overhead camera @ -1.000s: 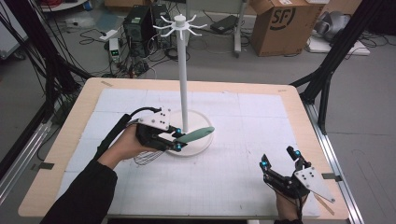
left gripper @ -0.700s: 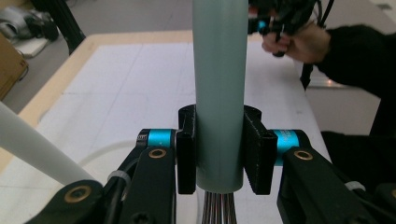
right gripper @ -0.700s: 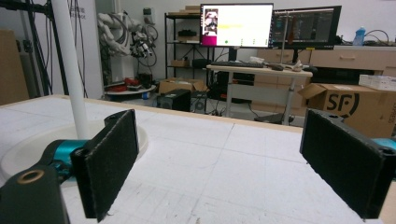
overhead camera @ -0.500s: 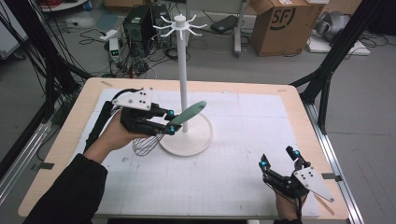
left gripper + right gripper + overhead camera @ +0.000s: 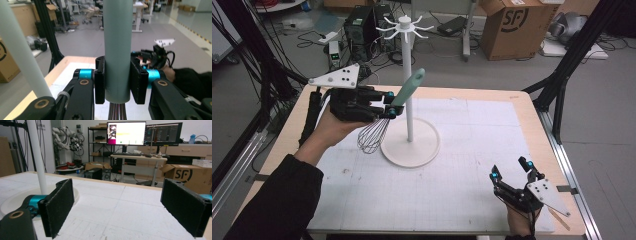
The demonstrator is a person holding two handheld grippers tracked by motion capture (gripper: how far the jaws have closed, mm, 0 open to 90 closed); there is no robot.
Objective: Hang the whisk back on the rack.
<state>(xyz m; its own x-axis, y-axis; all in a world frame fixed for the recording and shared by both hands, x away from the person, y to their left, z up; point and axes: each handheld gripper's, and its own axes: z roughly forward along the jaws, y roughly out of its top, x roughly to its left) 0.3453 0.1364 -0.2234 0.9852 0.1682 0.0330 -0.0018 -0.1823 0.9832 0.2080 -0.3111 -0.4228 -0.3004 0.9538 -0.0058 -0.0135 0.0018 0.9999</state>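
Since 0.5 s ago you've raised the left claw [image 5: 391,111] higher off the desk [image 5: 472,200] and tipped the whisk [image 5: 384,120] more upright: handle now points up past the stand's pole, wire loops hang below. Right claw hasn't moved

Nearest you, bottom right of the high view, your right claw [image 5: 512,170] sits low near the desk's front-right corner, jaws spread wide w/ nothing between them. Right gripper view confirms: both black pads [image 5: 58,205] well apart, white mat and desk edge seen through the gap, the stand's base [image 5: 15,200] and white pole beyond at left

Further in, your left hand [image 5: 329,130] holds the left claw up over the desk's left side, grey three-cornered plate on top. It's pinching the whisk by its grey-green handle [image 5: 117,50], just above where the wires start; in the left gripper view the pads press both sides of the handle, wires poking out below. Whisk is in the air, tilted, handle top leaning toward the pole, wire head above the base's left rim, not touching it as far as I can tell

Mid-desk stands the white hanger stand [image 5: 409,100]: round base, tall pole, hook crown on top

Beyond the desk: cardboard box [image 5: 512,25], cables, PC tower on the floor
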